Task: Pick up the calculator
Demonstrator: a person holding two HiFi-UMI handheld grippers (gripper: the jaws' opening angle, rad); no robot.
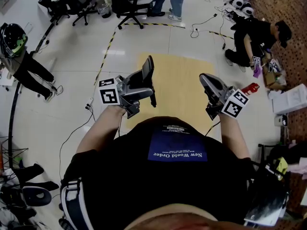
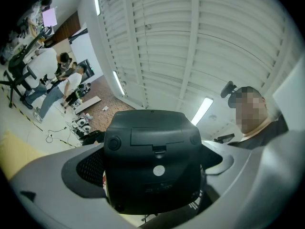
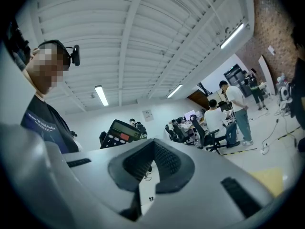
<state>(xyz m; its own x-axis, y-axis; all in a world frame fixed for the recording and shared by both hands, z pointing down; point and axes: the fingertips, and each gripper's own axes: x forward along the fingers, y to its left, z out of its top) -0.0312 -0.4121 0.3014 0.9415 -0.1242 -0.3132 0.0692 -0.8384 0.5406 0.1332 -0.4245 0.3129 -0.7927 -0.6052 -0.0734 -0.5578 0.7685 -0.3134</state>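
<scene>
Aloft, left tongs (image 1: 143,88) gripping calculator (image 1: 147,70), right tongs (image 1: 205,79) closed

The table (image 1: 178,75) lies open from edge to edge; only the held calculator (image 1: 147,74) hangs above its left edge.

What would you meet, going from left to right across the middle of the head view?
Standing person at the left edge → left gripper, shut on the calculator → right gripper → red object on the floor → white box.
</scene>
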